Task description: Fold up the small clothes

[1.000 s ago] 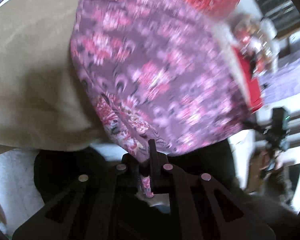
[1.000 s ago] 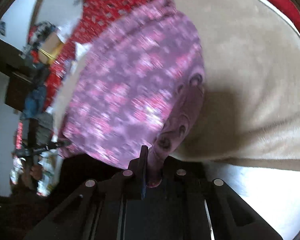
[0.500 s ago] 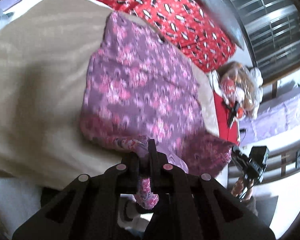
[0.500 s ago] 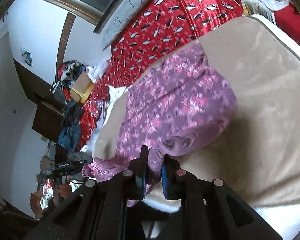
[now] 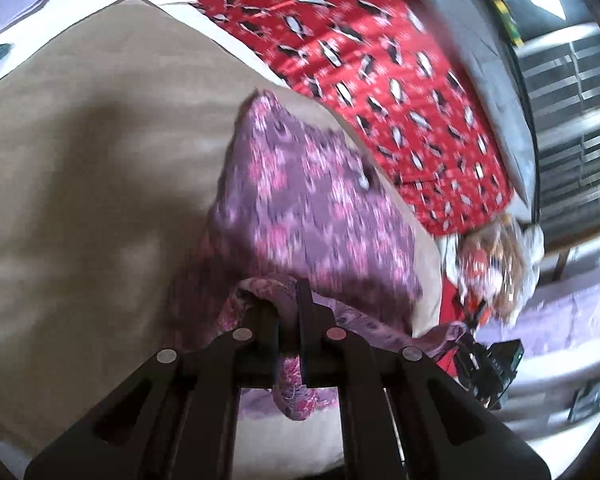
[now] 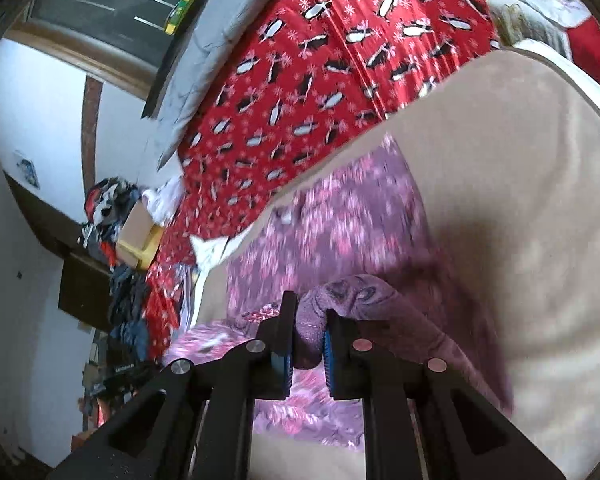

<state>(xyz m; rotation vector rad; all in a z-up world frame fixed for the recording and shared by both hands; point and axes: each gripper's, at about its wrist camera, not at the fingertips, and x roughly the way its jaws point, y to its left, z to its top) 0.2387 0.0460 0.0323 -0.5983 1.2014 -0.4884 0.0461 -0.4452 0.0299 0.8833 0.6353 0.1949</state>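
A purple and pink floral garment (image 5: 300,200) lies on a beige blanket (image 5: 100,140), its near edge lifted and folding over itself. My left gripper (image 5: 290,312) is shut on the garment's near left corner. In the right wrist view the same garment (image 6: 340,232) stretches away from me. My right gripper (image 6: 308,320) is shut on the garment's near right corner, a thick roll of cloth between the blue pads (image 6: 327,344). The far edge of the garment rests near the red cover.
A red cover with a penguin print (image 5: 380,60) lies beyond the beige blanket (image 6: 520,160). A doll and clutter (image 5: 496,264) sit at the right. A dark shelf with piled clothes and a box (image 6: 132,236) stands at the left.
Both grippers have carried the garment's near edge up and forward toward its far edge. The visible flat part of the garment has become shorter. The view now tilts more toward the red cover.
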